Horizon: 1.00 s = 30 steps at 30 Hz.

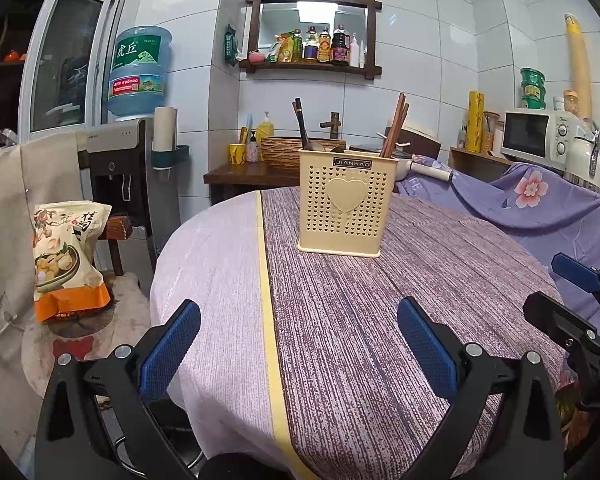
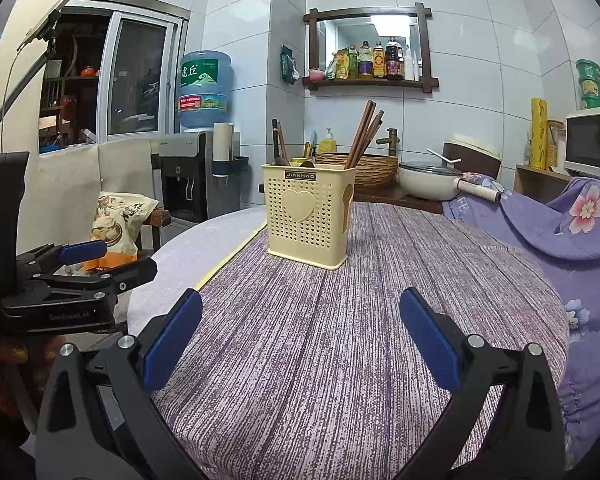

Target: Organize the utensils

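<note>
Hovering low over the table [image 1: 380, 340], left tool [image 1: 299, 350] and right tool [image 2: 301, 340] both gape empty, well short of the upright utensil holder [image 1: 346, 210] holding chopsticks [image 1: 394, 128]; approach from above, pinching one stick.

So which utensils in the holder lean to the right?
The reddish-brown chopsticks at the right end of the utensil holder; the dark-handled spoons stand nearly upright.

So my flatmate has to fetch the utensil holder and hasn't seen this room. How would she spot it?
Go to the round table with the purple striped cloth. The utensil holder stands upright on it: a cream plastic perforated box. A raised heart on its front and the chopsticks poking out of it set it apart.
</note>
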Motion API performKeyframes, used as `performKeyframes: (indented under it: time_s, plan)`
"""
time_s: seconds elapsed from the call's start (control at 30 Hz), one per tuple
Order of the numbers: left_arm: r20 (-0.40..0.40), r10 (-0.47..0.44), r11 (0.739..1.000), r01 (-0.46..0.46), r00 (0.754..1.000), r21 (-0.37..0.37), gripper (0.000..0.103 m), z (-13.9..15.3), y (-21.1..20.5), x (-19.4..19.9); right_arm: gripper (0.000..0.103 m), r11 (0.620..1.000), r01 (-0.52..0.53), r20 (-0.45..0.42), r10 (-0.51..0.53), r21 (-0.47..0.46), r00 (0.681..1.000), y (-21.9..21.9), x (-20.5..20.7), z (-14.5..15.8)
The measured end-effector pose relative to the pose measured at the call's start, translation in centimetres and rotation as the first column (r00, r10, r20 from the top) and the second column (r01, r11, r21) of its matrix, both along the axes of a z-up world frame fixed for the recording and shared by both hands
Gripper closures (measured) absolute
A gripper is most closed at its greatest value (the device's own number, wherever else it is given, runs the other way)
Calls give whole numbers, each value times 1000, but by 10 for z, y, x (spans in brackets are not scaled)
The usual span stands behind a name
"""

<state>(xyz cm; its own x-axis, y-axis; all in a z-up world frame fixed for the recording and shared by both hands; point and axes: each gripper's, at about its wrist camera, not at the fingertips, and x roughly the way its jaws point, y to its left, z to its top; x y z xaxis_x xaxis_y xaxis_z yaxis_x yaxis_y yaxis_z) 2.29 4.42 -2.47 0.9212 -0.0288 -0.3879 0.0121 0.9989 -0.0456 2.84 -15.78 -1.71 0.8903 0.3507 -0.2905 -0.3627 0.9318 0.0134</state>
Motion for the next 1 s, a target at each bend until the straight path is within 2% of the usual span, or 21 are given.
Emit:
performKeyframes:
  time_s: [1.0]
  plan:
    - [-31, 2, 1000, -1, 1000, 3, 6, -1, 1, 3, 6, 1000, -4, -20, 4, -8, 1000, -3, 3, -3]
